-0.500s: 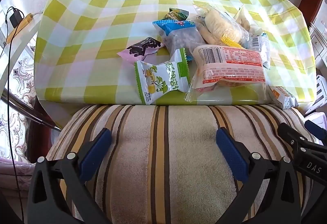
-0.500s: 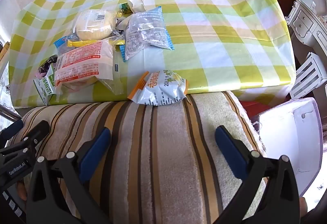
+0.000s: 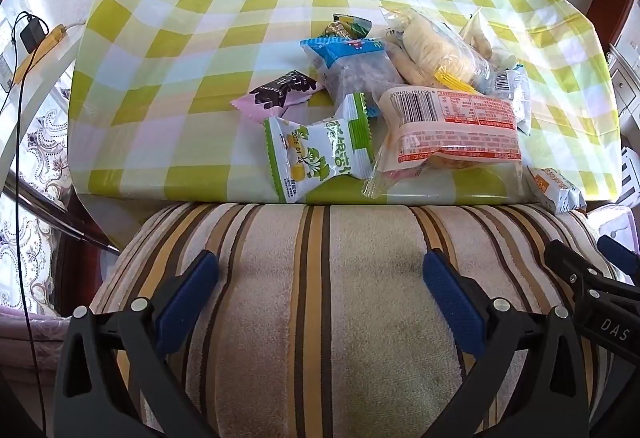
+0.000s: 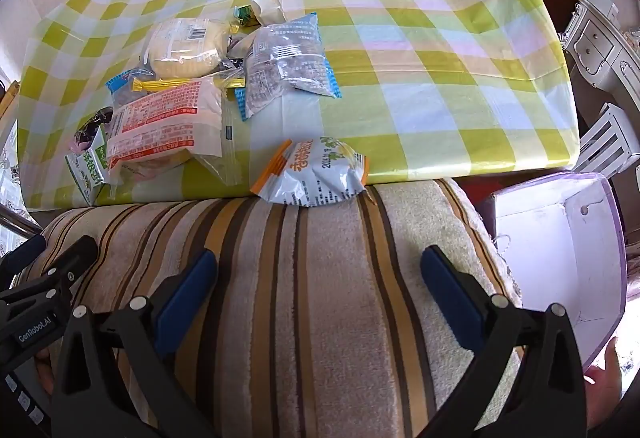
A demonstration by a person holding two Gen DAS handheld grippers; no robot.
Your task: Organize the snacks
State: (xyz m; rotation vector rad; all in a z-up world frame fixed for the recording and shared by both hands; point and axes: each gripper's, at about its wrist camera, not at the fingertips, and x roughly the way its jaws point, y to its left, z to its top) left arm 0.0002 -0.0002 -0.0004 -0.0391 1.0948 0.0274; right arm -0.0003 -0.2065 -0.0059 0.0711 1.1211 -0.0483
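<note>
**Snacks heaped near the worktop's front edge, both tongs wide and empty**

The snacks sit in a loose pile on the checked worktop, towards its near edge. In the left view a green packet lies nearest the edge, touching a red-printed bag on its right. Behind them are a pink-and-black wrapper, a blue packet and a clear bag of pale buns. An orange packet lies apart from the pile, right at the edge, overlapping the striped cushion below it.

The left tongs hang over the cushion, short of the worktop, jaws fully spread with nothing between them. The right tongs are likewise spread wide and empty over the same cushion, the orange packet just ahead of them. To the right of the cushion stands an open white box with a lilac rim.
</note>
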